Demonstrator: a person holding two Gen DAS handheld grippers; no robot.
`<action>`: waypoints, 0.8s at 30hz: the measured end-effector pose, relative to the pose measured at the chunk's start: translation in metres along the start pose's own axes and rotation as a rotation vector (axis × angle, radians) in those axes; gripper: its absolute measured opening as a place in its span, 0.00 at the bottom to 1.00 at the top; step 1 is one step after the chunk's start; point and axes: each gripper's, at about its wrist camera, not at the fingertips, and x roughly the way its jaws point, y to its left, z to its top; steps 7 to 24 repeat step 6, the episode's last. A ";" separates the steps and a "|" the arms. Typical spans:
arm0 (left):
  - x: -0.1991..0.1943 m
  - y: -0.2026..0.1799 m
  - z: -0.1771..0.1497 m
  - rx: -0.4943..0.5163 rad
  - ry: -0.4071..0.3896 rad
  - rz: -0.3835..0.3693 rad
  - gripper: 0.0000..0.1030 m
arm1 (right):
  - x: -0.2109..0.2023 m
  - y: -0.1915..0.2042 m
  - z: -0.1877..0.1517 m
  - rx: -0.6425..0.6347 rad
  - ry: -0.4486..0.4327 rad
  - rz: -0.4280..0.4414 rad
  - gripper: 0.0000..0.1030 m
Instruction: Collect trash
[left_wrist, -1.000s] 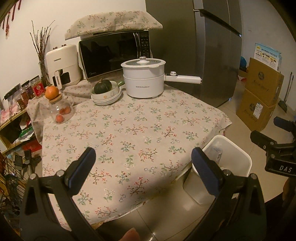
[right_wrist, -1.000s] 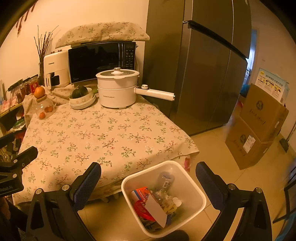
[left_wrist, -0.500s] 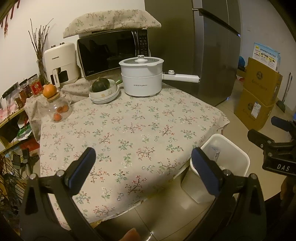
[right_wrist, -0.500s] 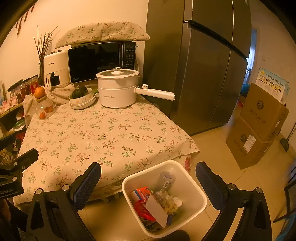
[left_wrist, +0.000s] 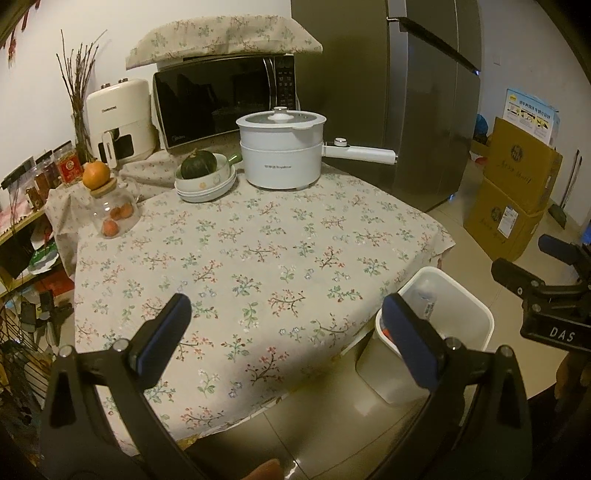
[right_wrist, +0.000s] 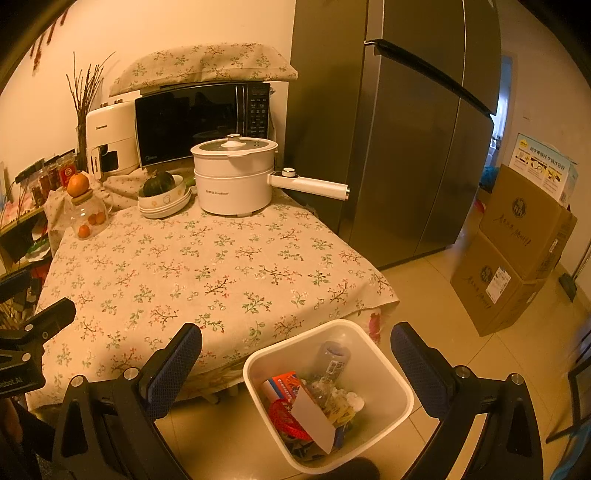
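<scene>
Both tools are held back from the worktop (left_wrist: 258, 258), which is covered in a floral cloth. The left hand-held gripper (left_wrist: 286, 325) is spread wide and holds nothing; the right hand-held gripper (right_wrist: 295, 354) likewise. A white bin (right_wrist: 384, 362) stands on the floor at the worktop's corner, with wrappers, a bottle (right_wrist: 334, 360) and card inside. A white pot (left_wrist: 282, 151) sits at the far edge.

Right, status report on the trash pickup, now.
Left hand-held gripper open, empty. Right hand-held gripper open, empty, above the white square plastic bin holding wrappers and a bottle. Floral tablecloth shows no loose trash; nothing in the way.
</scene>
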 end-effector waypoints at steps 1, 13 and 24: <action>0.000 0.000 0.000 -0.002 0.002 -0.004 1.00 | 0.000 0.000 0.000 0.001 0.001 0.000 1.00; 0.007 0.019 0.009 -0.024 0.042 -0.036 1.00 | 0.011 0.005 0.013 -0.018 0.035 0.030 1.00; 0.007 0.019 0.009 -0.024 0.042 -0.036 1.00 | 0.011 0.005 0.013 -0.018 0.035 0.030 1.00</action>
